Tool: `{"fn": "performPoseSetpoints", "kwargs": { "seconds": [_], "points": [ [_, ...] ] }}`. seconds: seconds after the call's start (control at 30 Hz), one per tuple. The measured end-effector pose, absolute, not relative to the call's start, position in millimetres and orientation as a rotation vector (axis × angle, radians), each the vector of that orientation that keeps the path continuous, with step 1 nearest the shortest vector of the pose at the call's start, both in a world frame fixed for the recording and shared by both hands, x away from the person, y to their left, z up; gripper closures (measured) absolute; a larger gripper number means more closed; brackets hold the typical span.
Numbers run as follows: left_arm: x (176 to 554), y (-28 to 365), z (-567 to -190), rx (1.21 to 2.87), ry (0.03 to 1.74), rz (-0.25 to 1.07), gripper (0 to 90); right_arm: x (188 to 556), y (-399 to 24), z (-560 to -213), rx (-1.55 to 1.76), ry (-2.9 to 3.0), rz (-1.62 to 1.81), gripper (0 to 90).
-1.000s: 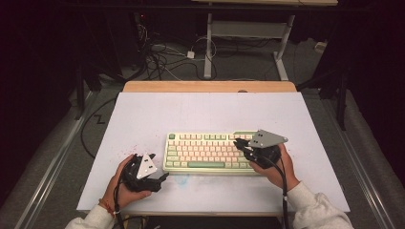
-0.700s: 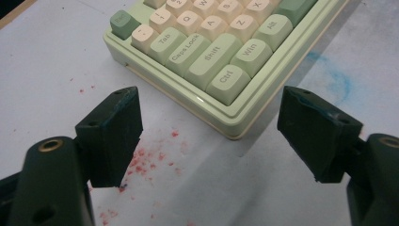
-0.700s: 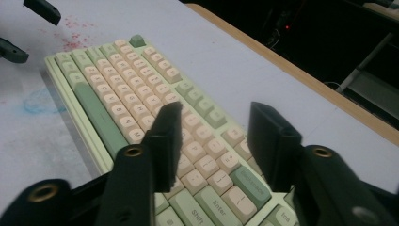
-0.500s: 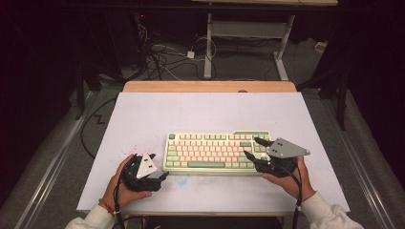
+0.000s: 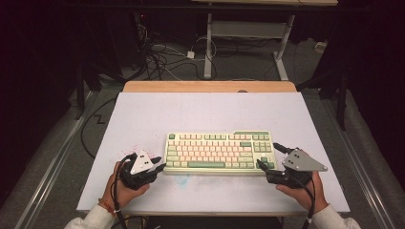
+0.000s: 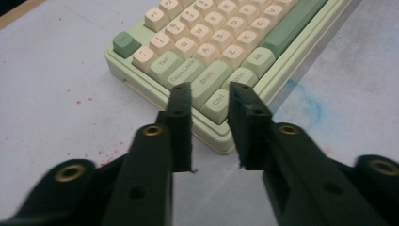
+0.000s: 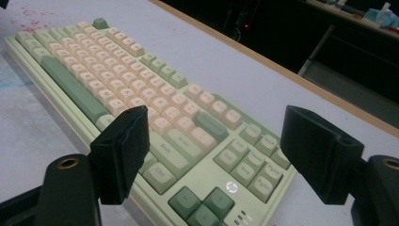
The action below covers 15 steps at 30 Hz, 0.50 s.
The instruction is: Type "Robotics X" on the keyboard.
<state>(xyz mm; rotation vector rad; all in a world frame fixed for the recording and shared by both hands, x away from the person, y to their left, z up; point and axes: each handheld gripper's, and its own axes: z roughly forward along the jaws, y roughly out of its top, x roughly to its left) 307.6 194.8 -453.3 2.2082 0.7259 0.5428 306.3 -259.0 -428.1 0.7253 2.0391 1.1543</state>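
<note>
Table (image 5: 210, 114) is brightly and evenly lit; surroundings from 9 through 12 to 3 o'clock fall dark. Keyboard (image 6: 207, 52) is sharp, while the near gripper parts at 6 o'clock blur.

Keyboard (image 6: 221, 52), cream and green keycaps, legends readable in the left gripper view: Tab, Caps Lock, Shift, Ctrl, Win, Alt; letters Q, W, E, A, S, Z, X. Right gripper view: Shift, Ctrl, End, PgDn on the near-corner keys; round hp logo (image 7: 231, 187) on the case beside the arrow keys. Other legends too blurred to read.
</note>
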Motion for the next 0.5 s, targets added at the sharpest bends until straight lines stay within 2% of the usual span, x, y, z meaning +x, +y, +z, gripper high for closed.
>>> {"fn": "performPoseSetpoints", "kwargs": {
  "seconds": [0.1, 0.23, 0.5],
  "points": [
    [309.1, 191.7, -450.9, 2.227, 0.710, 0.524, 82.7, 300.7, -262.6, -431.2, 0.716, 2.029, 1.112, 24.2],
    [311.3, 185.3, -446.9, 2.251, 0.681, 0.515, 87.5, 295.0, -269.8, -434.1, 0.761, 2.016, 1.126, 23.5],
    [320.2, 154.6, -439.7, 2.254, 0.605, 0.460, 87.6, 289.8, -267.7, -440.5, 0.779, 2.047, 1.079, 23.6]
  ]
}}
